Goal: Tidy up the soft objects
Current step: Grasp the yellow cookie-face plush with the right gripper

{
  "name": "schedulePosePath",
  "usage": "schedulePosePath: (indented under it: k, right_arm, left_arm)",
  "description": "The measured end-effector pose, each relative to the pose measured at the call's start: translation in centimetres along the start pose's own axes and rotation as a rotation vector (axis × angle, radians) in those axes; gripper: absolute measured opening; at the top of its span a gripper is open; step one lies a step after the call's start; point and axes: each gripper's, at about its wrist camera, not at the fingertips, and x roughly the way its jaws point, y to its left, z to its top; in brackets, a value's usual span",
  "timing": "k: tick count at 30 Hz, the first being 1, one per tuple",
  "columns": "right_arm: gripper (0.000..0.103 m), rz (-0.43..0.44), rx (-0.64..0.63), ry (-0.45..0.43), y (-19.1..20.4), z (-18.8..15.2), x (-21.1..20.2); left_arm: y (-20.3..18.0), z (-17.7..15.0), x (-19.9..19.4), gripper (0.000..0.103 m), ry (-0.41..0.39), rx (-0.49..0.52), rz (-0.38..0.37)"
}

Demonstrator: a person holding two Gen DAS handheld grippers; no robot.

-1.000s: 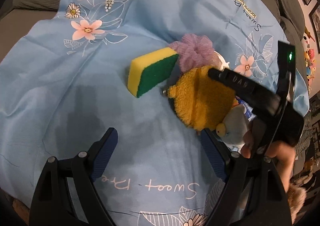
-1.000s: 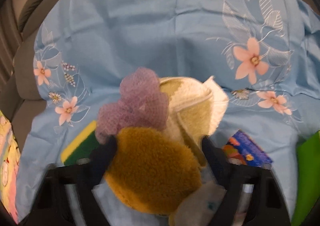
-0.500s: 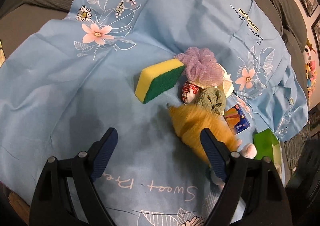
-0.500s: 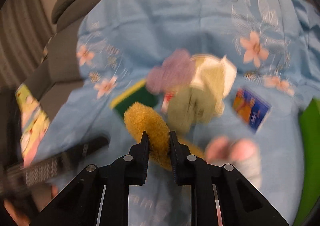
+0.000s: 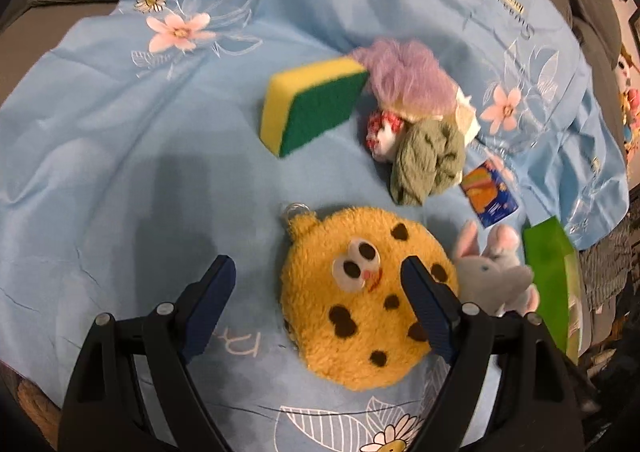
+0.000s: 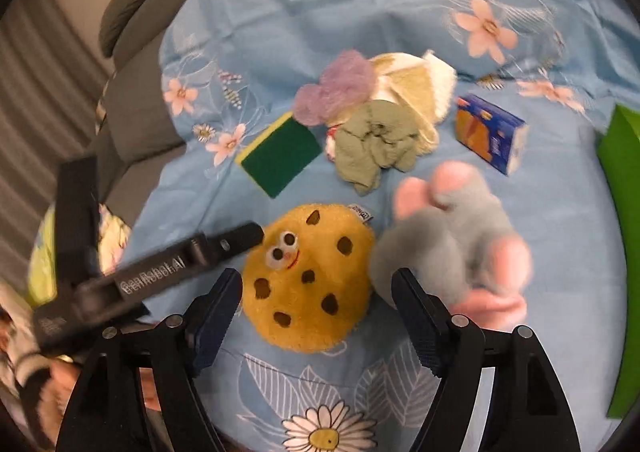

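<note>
Cookie plush [image 5: 360, 296] flat on the blue floral sheet [image 5: 120, 156], face up, just left of the grey bunny plush [image 5: 496, 276], near edge of the pile. Roughly round, no real long axis; metal ring loop at its upper left in left wrist view, white label tag at top in right wrist view.

Right gripper [image 6: 316, 304] jaws just opened, now wide; cookie plush [image 6: 308, 276] lies between them on the sheet, pads not pressing it. Left gripper [image 5: 320, 296] wide, nothing gripped (one finger overlaps the plush in frame only).

Right wrist view only: left gripper body [image 6: 160, 272] with lettering at left, cream cloth [image 6: 416, 92] unfolded behind the purple pouf [image 6: 340, 88]. Left wrist view only: yellow side of sponge [image 5: 312, 108], red-white ball [image 5: 382, 128].

Both views: olive cloth [image 5: 428, 160], blue-orange packet [image 6: 488, 132], green bag [image 6: 624, 172] at right edge. Bunny blurred in right wrist view.
</note>
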Motion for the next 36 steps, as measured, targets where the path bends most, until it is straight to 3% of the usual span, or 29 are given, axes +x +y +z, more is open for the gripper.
schedulePosePath:
  k: [7, 11, 16, 21, 22, 23, 25, 27, 31, 36]
  right_arm:
    - [0.075, 0.063, 0.123, 0.048, -1.7, 0.1, 0.8]
    - [0.054, 0.056, 0.172, 0.063, -2.1, -0.1, 1.7]
    - [0.053, 0.053, 0.236, 0.107, -2.5, -0.5, 4.3]
    - [0.051, 0.043, 0.267, 0.12, -3.5, -0.7, 6.7]
    - [0.049, 0.05, 0.262, 0.111, -3.6, -0.6, 6.7]
    - [0.04, 0.057, 0.262, 0.106, -3.7, -0.5, 6.7]
    - [0.03, 0.092, 0.291, 0.115, -4.3, -0.4, 7.1]
    - [0.024, 0.127, 0.322, 0.123, -4.9, -0.6, 7.3]
    - [0.023, 0.164, 0.314, 0.092, -4.6, -0.3, 6.0]
    - [0.023, 0.228, 0.299, -0.006, -4.2, 0.8, 1.9]
  left_arm:
    - [-0.1, -0.6, 0.9, 0.084, 0.016, 0.047, 0.055]
    - [1.0, -1.1, 0.9, 0.084, 0.019, 0.033, 0.085]
    - [1.0, -1.9, 1.6, 0.082, 0.041, 0.042, 0.063]
    - [0.4, -2.1, 2.0, 0.06, 0.025, 0.062, 0.049]
    - [0.3, -2.1, 2.1, 0.044, 0.018, 0.059, 0.044]
    - [0.0, -2.1, 2.2, 0.041, 0.022, 0.068, 0.028]
    - [-0.6, -2.3, 2.3, 0.038, 0.042, 0.083, -0.037]
    - [-1.3, -2.5, 2.1, 0.035, 0.027, 0.112, -0.022]
    - [-2.3, -2.5, 0.8, 0.033, -0.014, 0.126, -0.07]
    - [-5.2, -2.2, -2.8, 0.033, -0.135, 0.199, -0.096]
